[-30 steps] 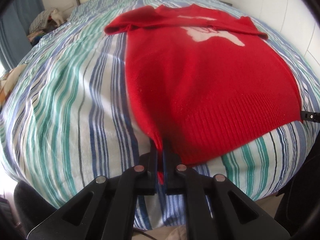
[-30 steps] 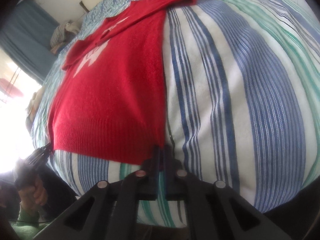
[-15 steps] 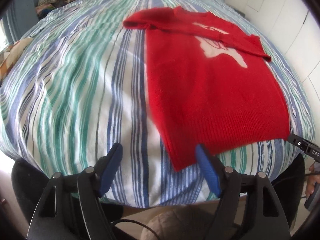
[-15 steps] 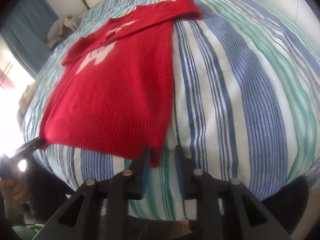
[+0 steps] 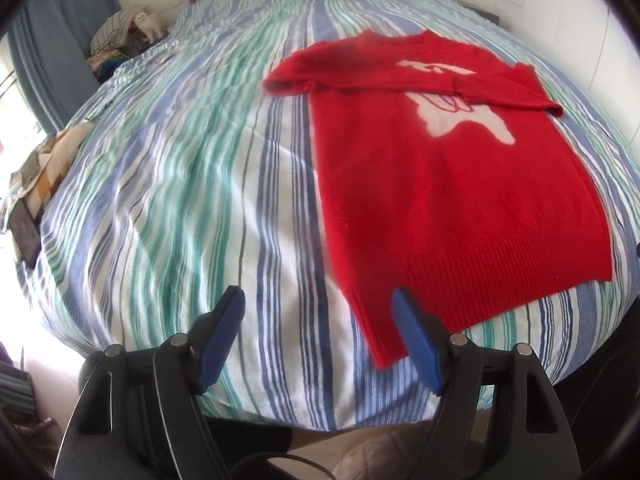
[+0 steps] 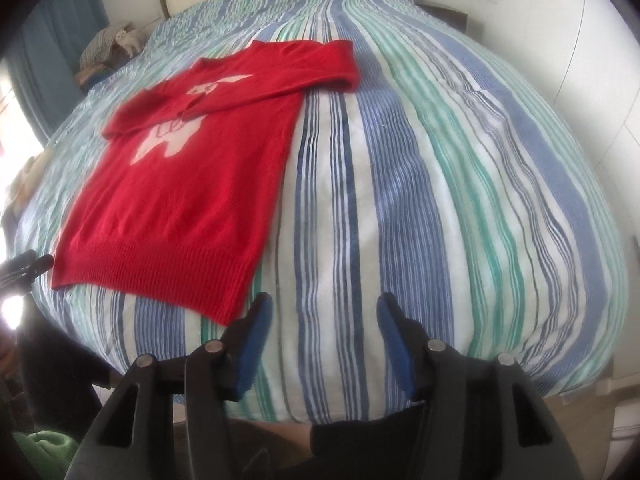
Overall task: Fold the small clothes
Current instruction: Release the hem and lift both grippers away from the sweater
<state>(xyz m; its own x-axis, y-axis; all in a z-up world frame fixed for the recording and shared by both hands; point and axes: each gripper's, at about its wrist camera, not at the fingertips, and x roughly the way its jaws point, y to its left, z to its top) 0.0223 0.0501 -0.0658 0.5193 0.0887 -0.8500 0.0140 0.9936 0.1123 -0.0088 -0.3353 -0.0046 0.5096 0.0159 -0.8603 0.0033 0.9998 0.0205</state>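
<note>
One red sweater [image 5: 448, 200] flat on striped bed [image 5: 180, 184], toward its near edge, both grippers free.

No readable writing; only a white motif [image 6: 168, 140] on chest, partly covered by two sleeves folded across. Long axis from near edge toward headboard: ribbed hem nearest, neckline far. Left gripper [image 5: 318, 312] spread wide, empty, just off hem's left corner. Right gripper [image 6: 324, 312] likewise wide apart, empty, beside hem's right corner. One white figurine [image 6: 127, 42] at far left corner.
</note>
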